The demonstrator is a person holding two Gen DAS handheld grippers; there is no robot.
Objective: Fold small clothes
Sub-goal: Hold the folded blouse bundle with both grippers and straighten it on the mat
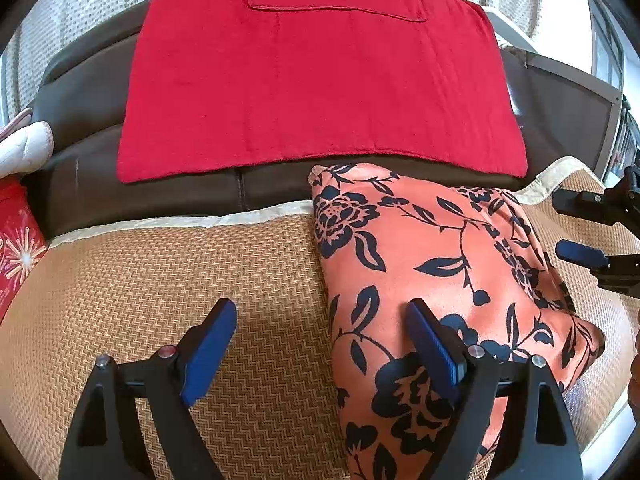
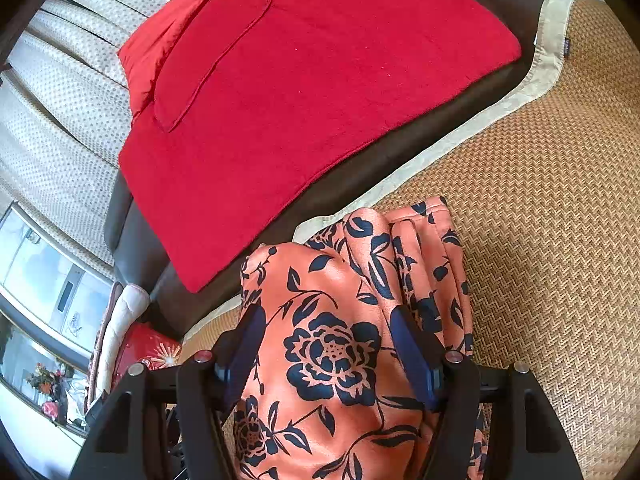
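Observation:
An orange garment with a dark floral print [image 1: 432, 240] lies folded into a thick bundle on a woven straw mat [image 1: 160, 280]. My left gripper [image 1: 320, 312] hovers open at the bundle's near left edge, with one finger over the mat and the other over the cloth. My right gripper [image 1: 576, 226] shows at the right edge of this view, beside the bundle's far side. In the right wrist view the right gripper [image 2: 328, 316] stands open just above the garment [image 2: 340, 360]. Cloth lies between and under its fingers, and the pads do not press on it.
A red blanket [image 1: 320, 88] covers a dark brown leather seat [image 1: 80, 92] behind the mat. A red box with a firework print [image 1: 16, 248] and a white padded item [image 1: 24, 148] sit at the left. Pale dotted curtains [image 2: 60, 92] hang behind.

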